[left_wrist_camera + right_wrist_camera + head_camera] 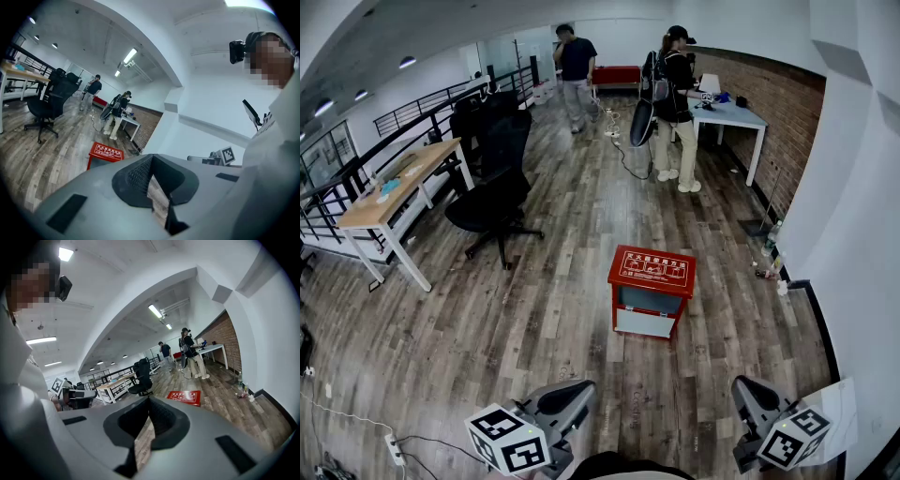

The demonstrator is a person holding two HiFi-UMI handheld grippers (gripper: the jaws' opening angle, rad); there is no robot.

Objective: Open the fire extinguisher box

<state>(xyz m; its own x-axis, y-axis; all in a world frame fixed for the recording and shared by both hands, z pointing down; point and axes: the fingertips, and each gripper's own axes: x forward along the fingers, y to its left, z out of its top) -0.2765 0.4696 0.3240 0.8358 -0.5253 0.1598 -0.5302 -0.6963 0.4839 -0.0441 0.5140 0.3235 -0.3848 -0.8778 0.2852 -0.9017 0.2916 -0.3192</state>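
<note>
The red fire extinguisher box [652,273] stands on the wooden floor, with its lid down and a pale glass front facing me. It also shows far off in the left gripper view as a red box [105,151] and in the right gripper view as a red lid [185,397]. My left gripper [570,397] sits low at the bottom left, well short of the box. Its jaws [151,160] are shut with nothing in them. My right gripper [747,393] is at the bottom right, also short of the box. Its jaws [149,400] meet at the tips and hold nothing.
Black office chairs [494,199] and a wooden desk [398,187] stand at the left. Two people [675,108] stand at the back by a white table [729,117]. Bottles [771,255] sit by the white wall on the right. A power strip [394,448] lies at the lower left.
</note>
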